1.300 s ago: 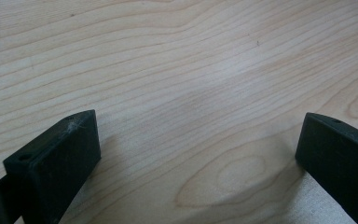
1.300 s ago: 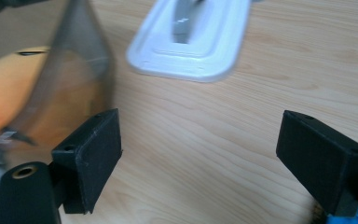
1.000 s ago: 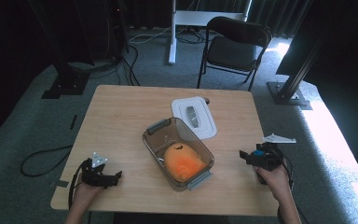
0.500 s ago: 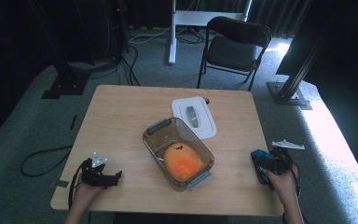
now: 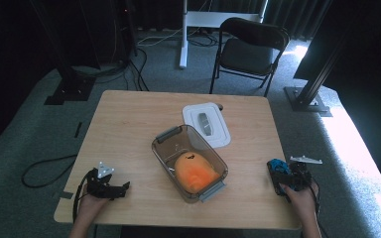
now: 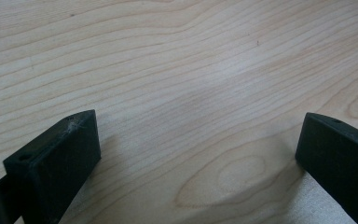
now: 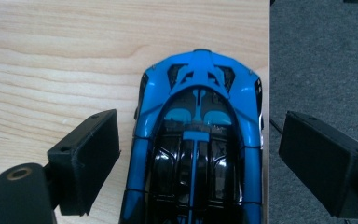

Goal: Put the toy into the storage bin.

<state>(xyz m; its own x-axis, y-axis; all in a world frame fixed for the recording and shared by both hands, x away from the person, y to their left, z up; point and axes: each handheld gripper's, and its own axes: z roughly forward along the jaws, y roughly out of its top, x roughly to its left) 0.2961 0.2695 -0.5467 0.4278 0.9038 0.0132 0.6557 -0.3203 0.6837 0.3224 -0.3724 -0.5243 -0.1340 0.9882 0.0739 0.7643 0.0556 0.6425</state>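
Toy car (image 7: 196,149), blue with a black roof and a blue stripe down the middle, sits at the right edge of the wooden table (image 5: 129,124), its side running along the very lip with grey carpet beyond; no brand, badge or lettering on it can be read.

At the left of the high view, the left gripper (image 5: 121,187) rests on the table's near left corner in the person's hand, its jaws spread wide apart over bare wood with nothing between them, as the left gripper view makes plain.

In the middle stands a clear container (image 5: 164,148) with grey latches at its ends, set at a slant, holding a rounded orange object (image 5: 194,172) with small dark marks on top, too small to make out.

Just behind it, touching or nearly so, a white lid (image 5: 219,133) lies flat, with a grey piece at its centre; no writing shows on it.

At the right, the right gripper (image 7: 200,135) straddles the car: jaws released, one on each side, neither pressing its flanks.
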